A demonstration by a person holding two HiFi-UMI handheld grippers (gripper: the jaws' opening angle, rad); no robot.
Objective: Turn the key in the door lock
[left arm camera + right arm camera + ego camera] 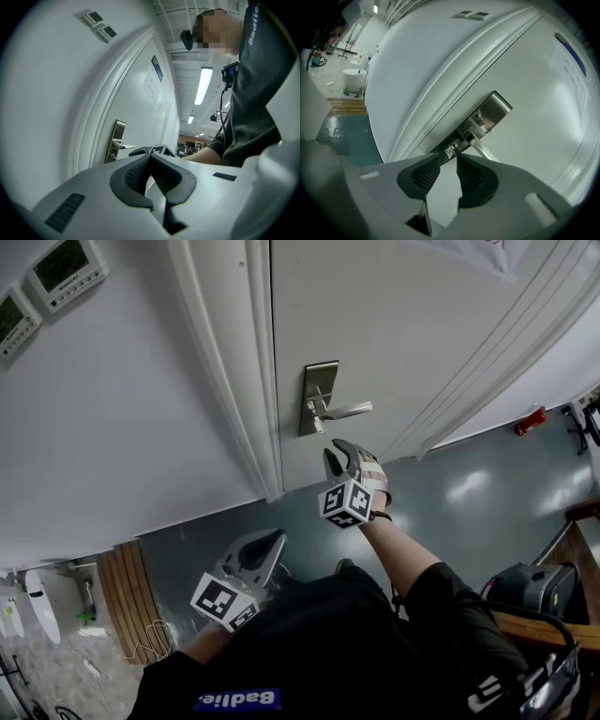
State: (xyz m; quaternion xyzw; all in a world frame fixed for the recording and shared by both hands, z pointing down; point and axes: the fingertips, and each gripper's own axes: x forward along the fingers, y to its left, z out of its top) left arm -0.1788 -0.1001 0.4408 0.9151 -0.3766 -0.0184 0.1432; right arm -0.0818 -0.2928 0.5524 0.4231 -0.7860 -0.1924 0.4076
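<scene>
A white door (412, 324) carries a brushed metal lock plate (320, 395) with a lever handle (345, 411). My right gripper (336, 457) hovers just below the plate, pointing at it. In the right gripper view a small silver key (450, 151) sticks out of the lock at the plate's (490, 115) lower end. It sits just beyond my right gripper's (449, 158) tips, whose jaws stand apart with nothing between them. My left gripper (255, 557) hangs lower left, away from the door. Its pads meet at the tip in the left gripper view (150, 158), and nothing is in them.
The moulded door frame (234, 381) runs left of the lock. Two wall control panels (61, 273) sit at the upper left. A red doorstop (530, 420) lies on the grey-green floor at the right. Wooden slats (127, 601) and a black bag (530, 587) lie near my feet.
</scene>
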